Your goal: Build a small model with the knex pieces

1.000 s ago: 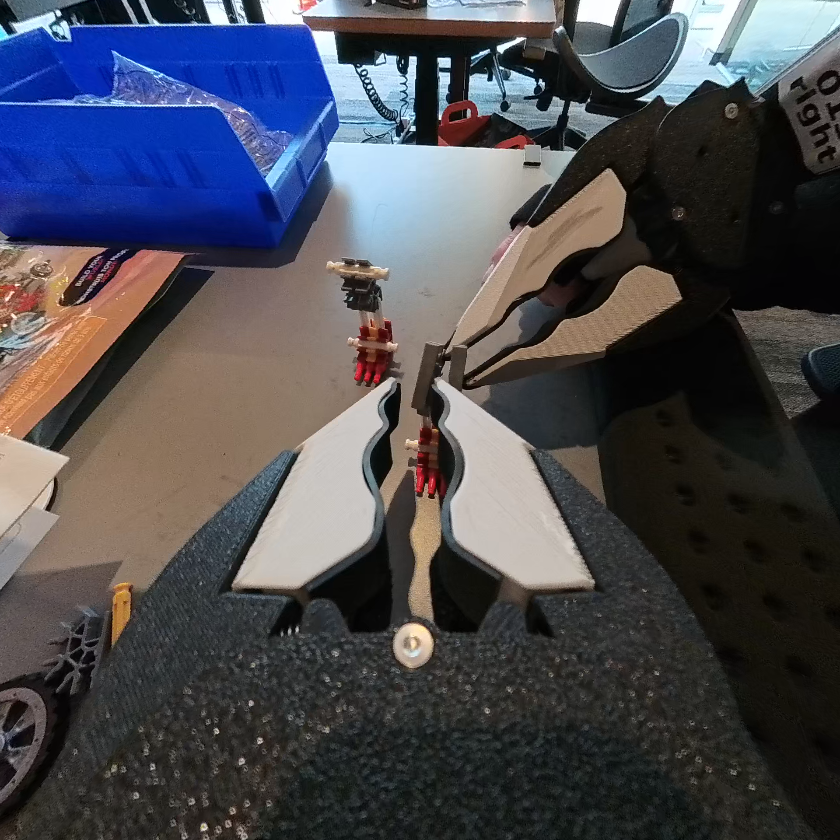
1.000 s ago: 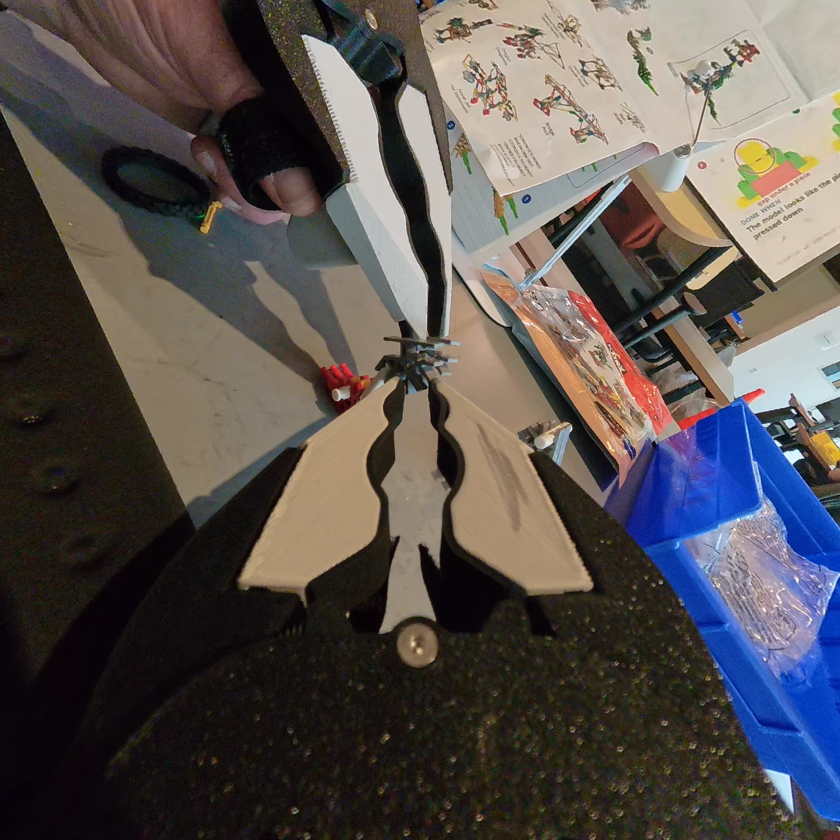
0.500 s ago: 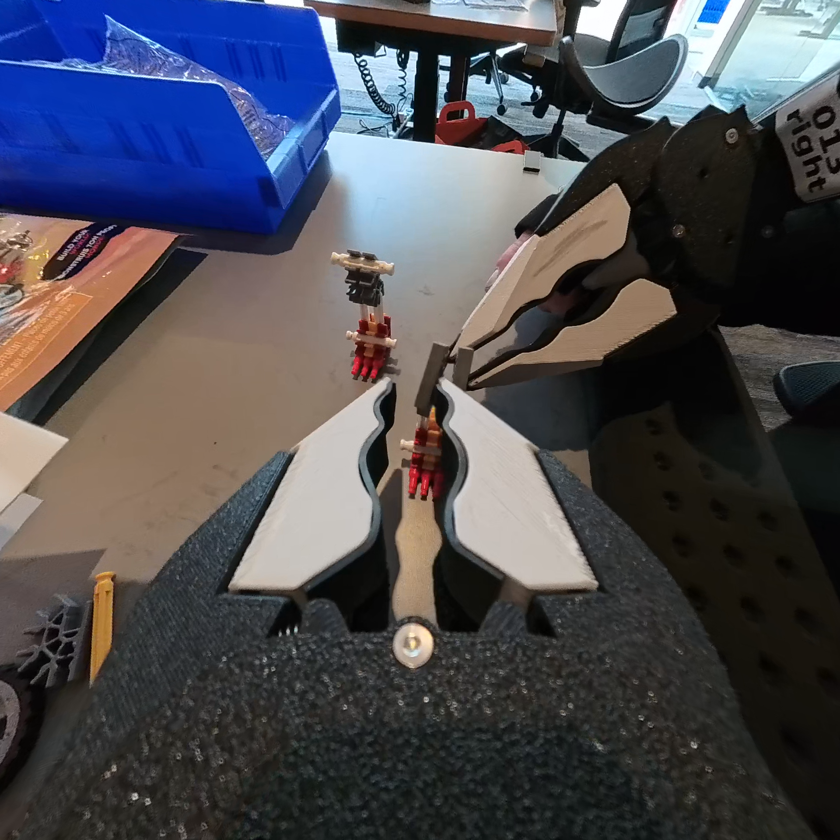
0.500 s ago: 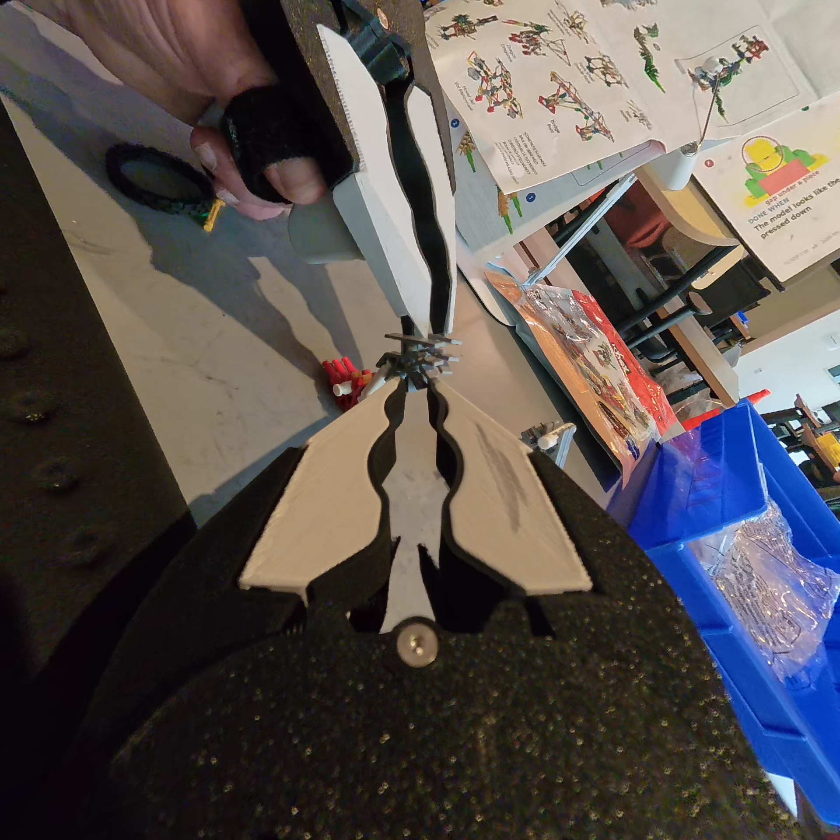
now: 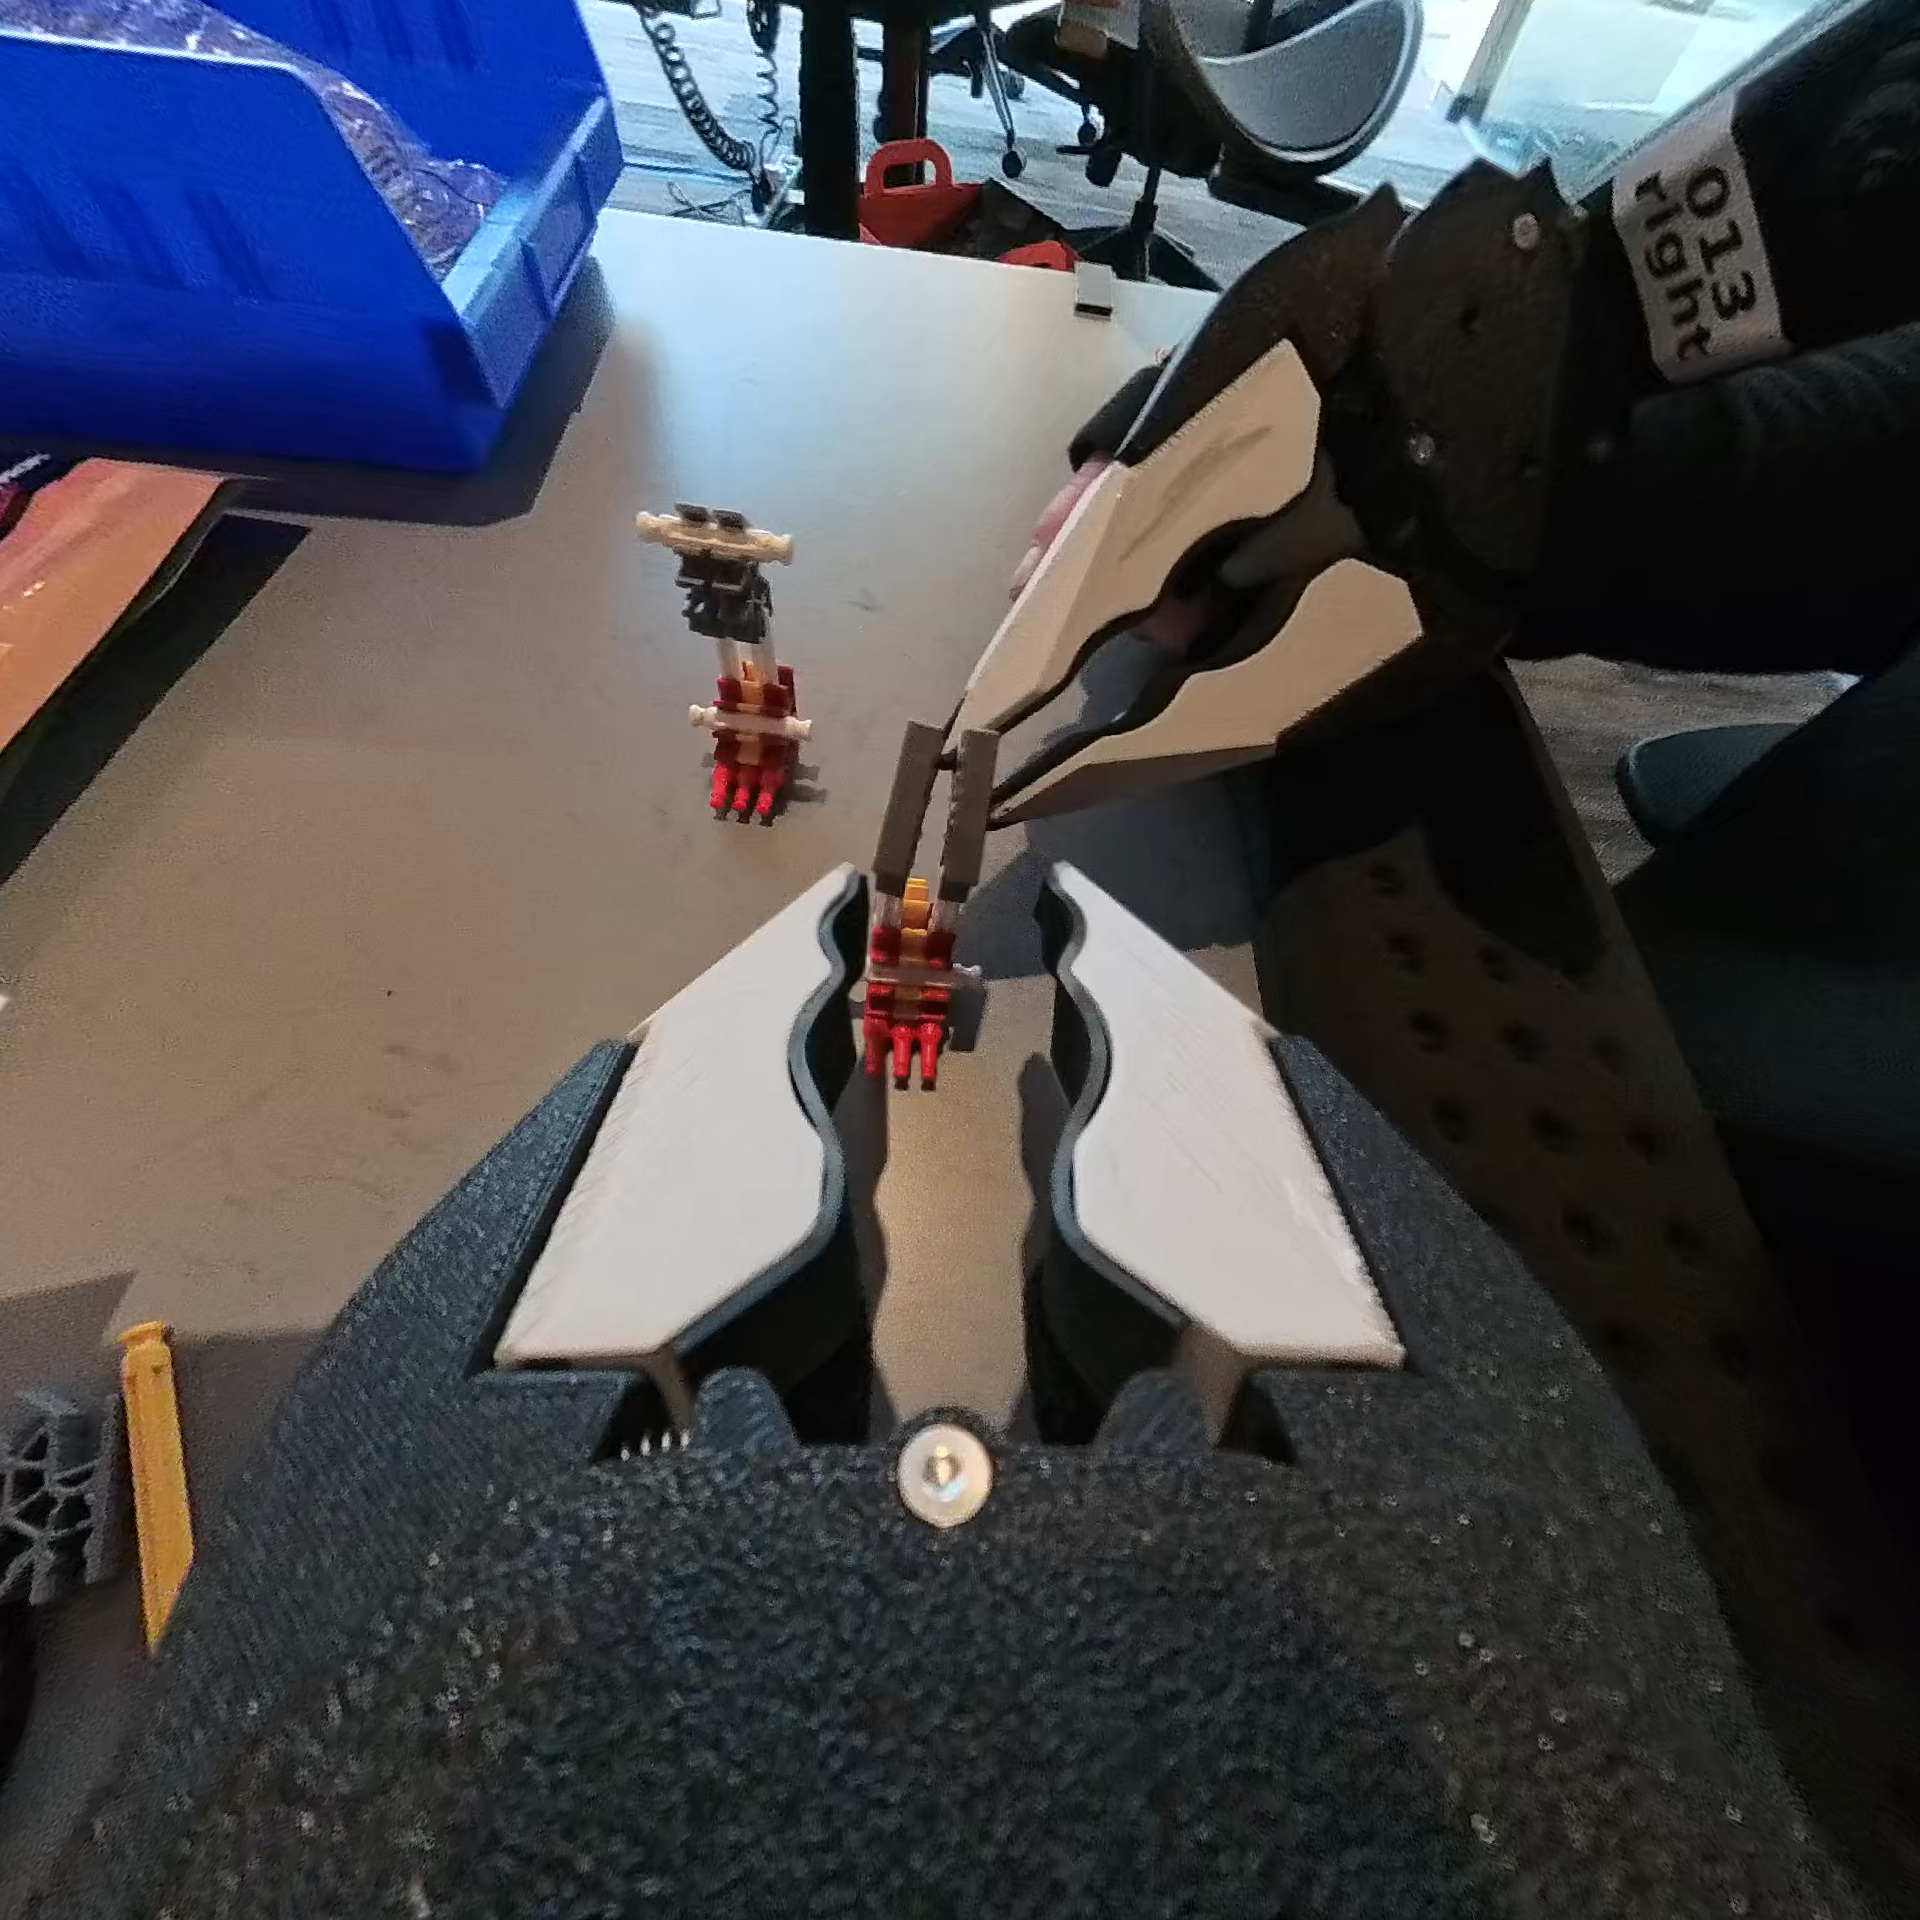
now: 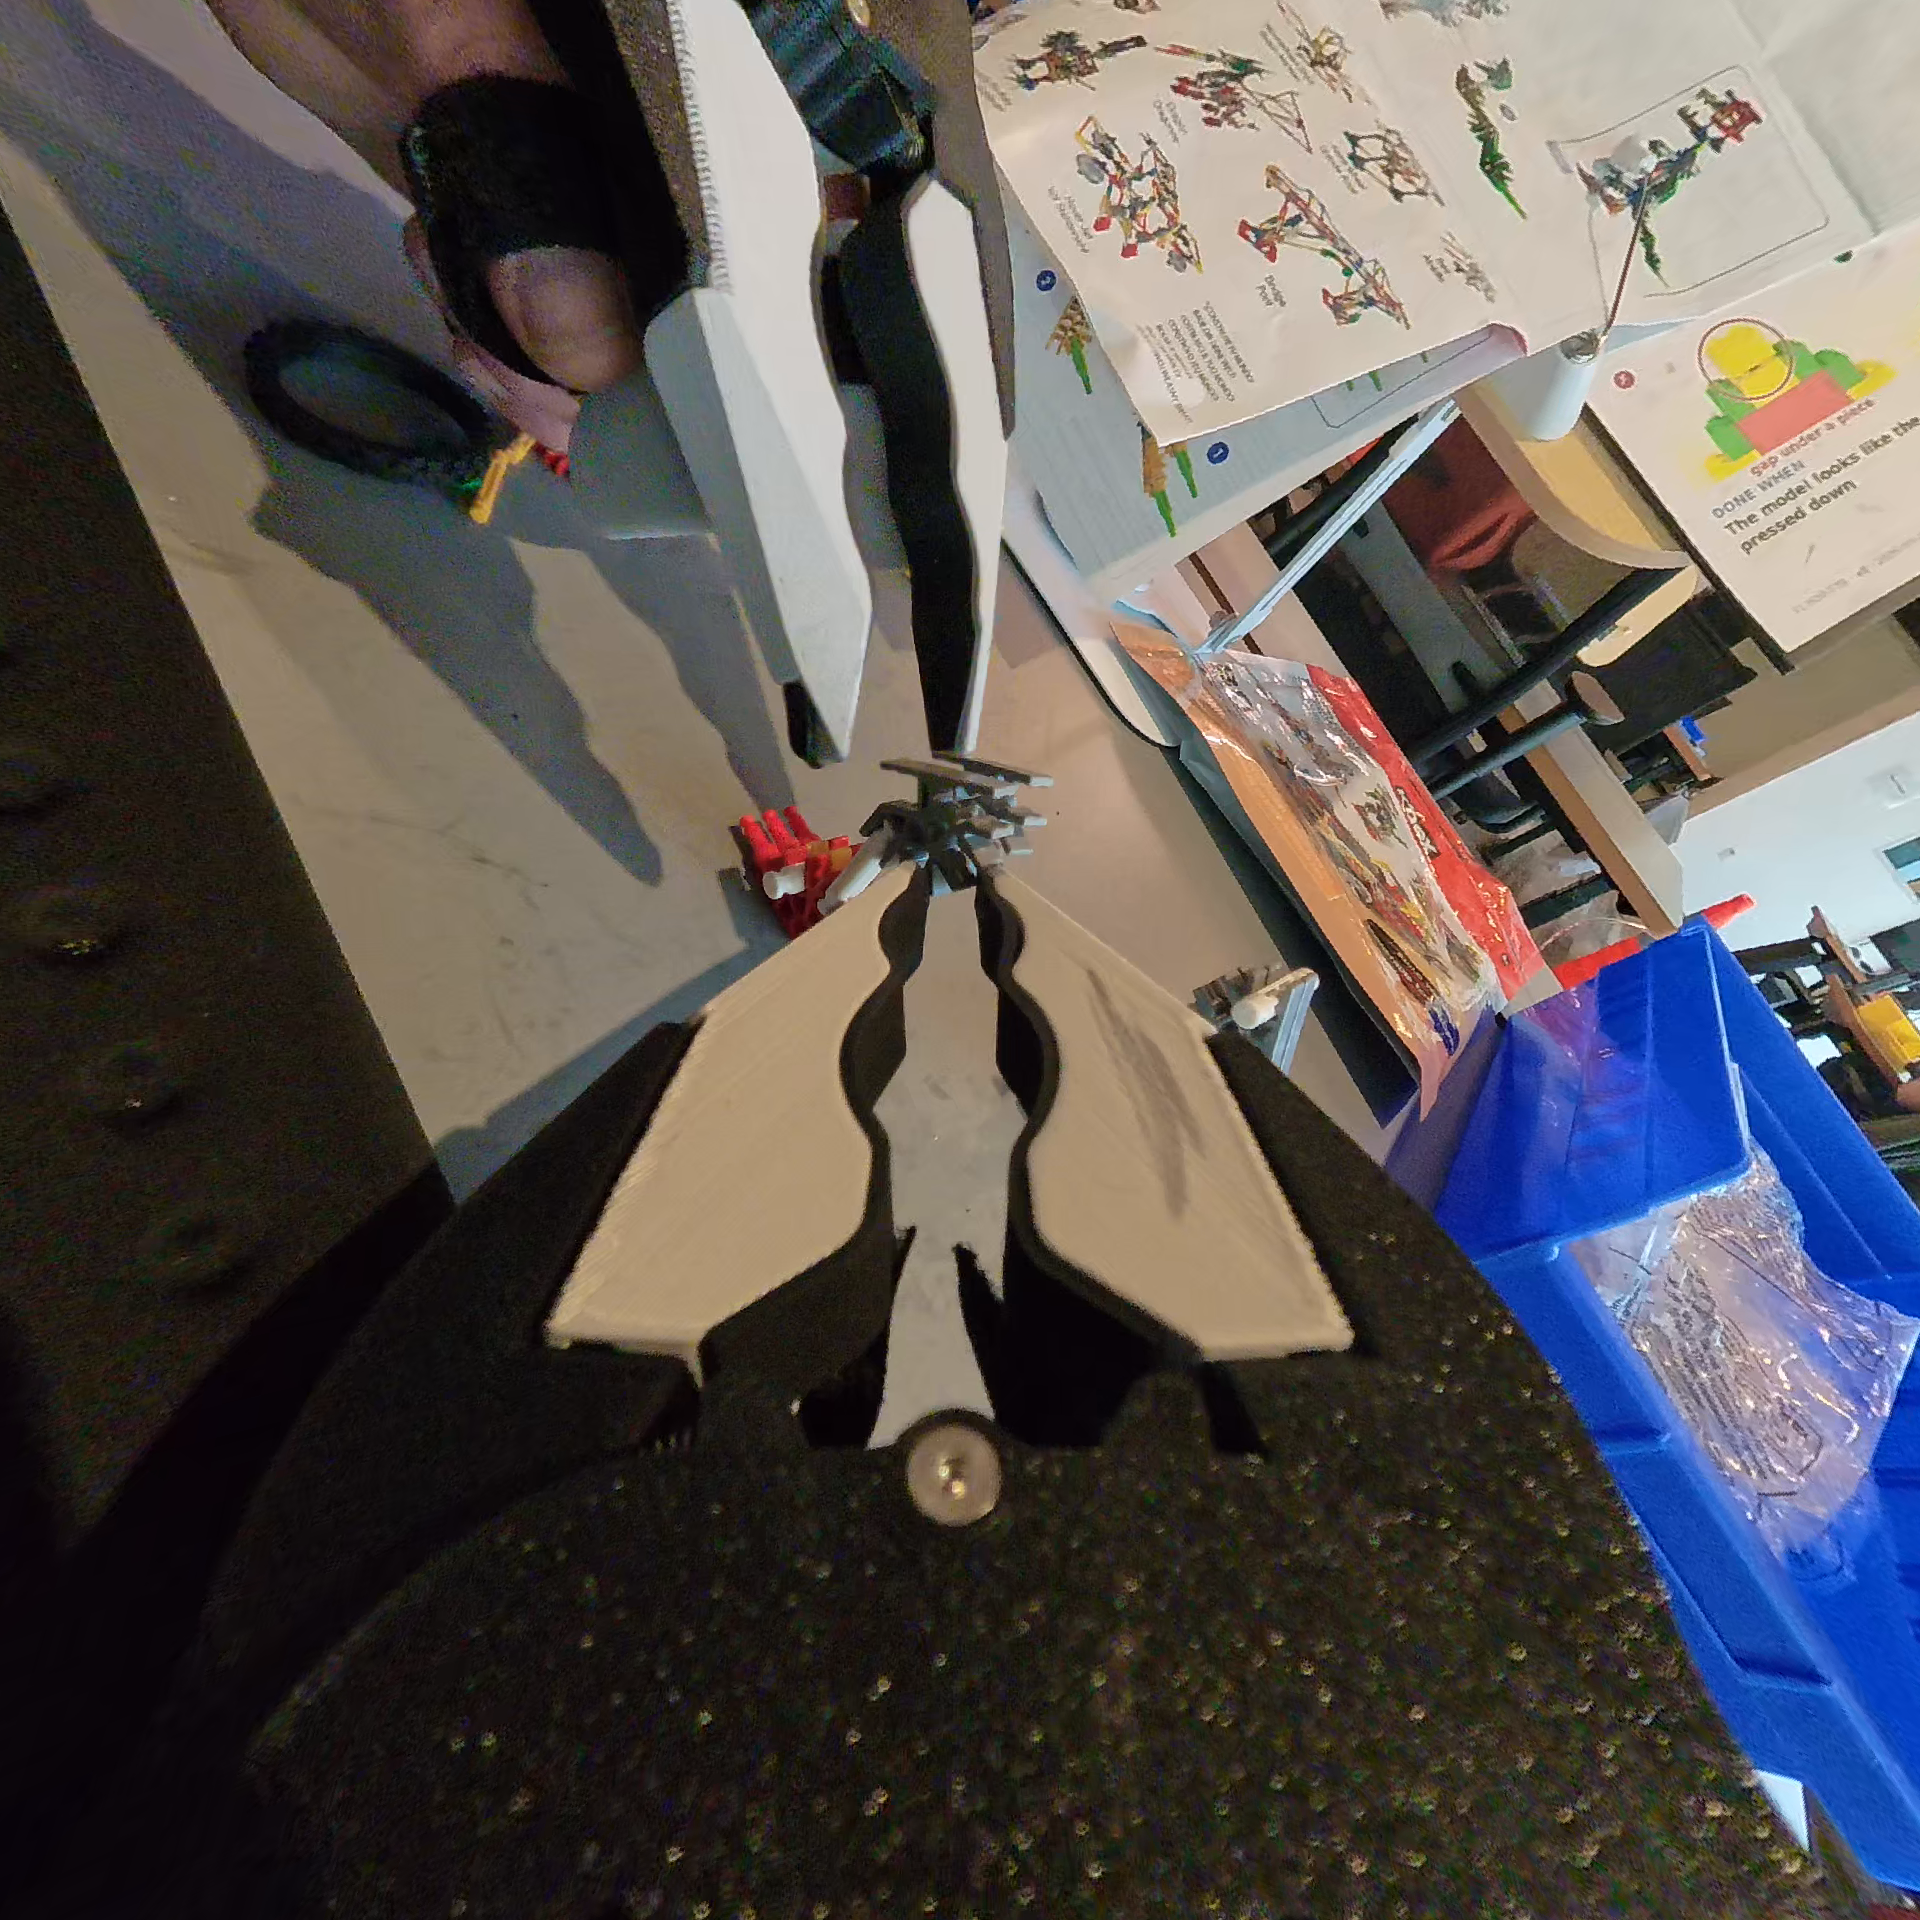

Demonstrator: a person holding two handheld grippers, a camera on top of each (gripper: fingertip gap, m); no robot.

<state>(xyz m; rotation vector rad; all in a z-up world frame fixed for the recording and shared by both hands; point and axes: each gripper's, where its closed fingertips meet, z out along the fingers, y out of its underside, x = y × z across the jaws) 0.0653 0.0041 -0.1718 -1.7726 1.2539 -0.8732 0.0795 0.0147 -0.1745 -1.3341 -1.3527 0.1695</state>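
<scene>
Around the assembly, left claw newly apart.

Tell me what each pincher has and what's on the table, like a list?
left gripper: open, jaws either side of the small toy piece, not squeezing it
right gripper: shut on the small toy piece, pinching its grey top
second toy piece: standing alone on the table
blue bin: far left, clear plastic bag inside
yellow rod: lying near left
</scene>
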